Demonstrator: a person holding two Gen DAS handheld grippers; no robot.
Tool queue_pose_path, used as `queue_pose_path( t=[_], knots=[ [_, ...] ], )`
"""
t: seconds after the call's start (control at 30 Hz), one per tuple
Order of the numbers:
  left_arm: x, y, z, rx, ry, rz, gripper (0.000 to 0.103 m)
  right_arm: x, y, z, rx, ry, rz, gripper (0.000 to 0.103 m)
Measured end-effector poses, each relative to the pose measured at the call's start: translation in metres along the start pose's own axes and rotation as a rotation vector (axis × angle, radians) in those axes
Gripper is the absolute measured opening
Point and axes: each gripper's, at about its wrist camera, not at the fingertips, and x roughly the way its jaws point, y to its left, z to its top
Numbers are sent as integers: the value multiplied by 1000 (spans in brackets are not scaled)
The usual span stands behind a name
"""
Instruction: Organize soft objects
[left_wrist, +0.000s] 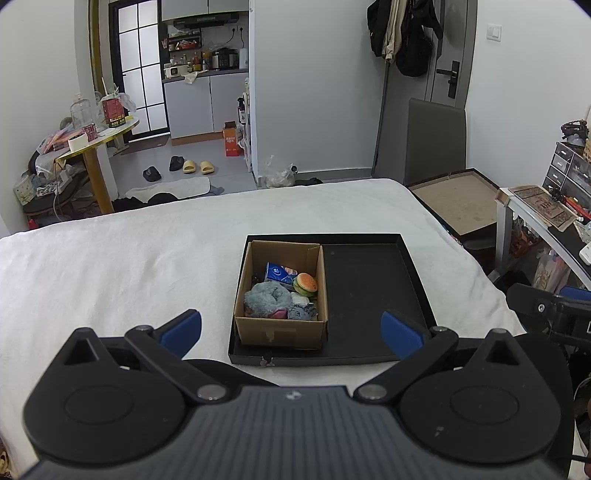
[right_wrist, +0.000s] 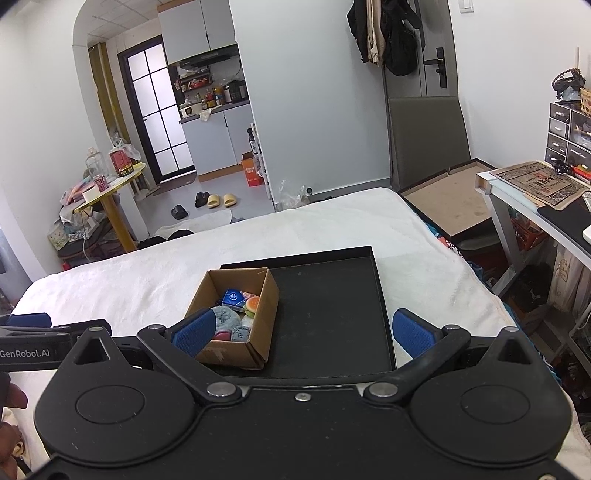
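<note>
A cardboard box (left_wrist: 280, 334) stands in the left half of a black tray (left_wrist: 369, 288) on a white bed. In the box lie a grey plush (left_wrist: 266, 298), a burger toy (left_wrist: 306, 283), a blue tissue pack (left_wrist: 277, 273) and a small grey toy (left_wrist: 301, 313). My left gripper (left_wrist: 291, 332) is open and empty, held above the tray's near edge. My right gripper (right_wrist: 303, 330) is open and empty, above the near edge of the tray (right_wrist: 332, 314); its left finger overlaps the box (right_wrist: 236, 354) in view. The same soft items (right_wrist: 236, 310) show inside the box.
The bed's white cover (left_wrist: 129, 266) spreads to the left and behind the tray. A shallow brown-lined box (left_wrist: 458, 203) and a desk (right_wrist: 535, 195) stand at the right of the bed. A yellow side table (left_wrist: 96, 147) and slippers are on the floor beyond.
</note>
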Motion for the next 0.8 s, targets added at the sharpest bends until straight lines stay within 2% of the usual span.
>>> queue_pose_path(
  t=[0.8],
  knots=[
    [11,6,-6,-12,27,-2,103,9,2,-1,-26,33,12,103]
  ],
)
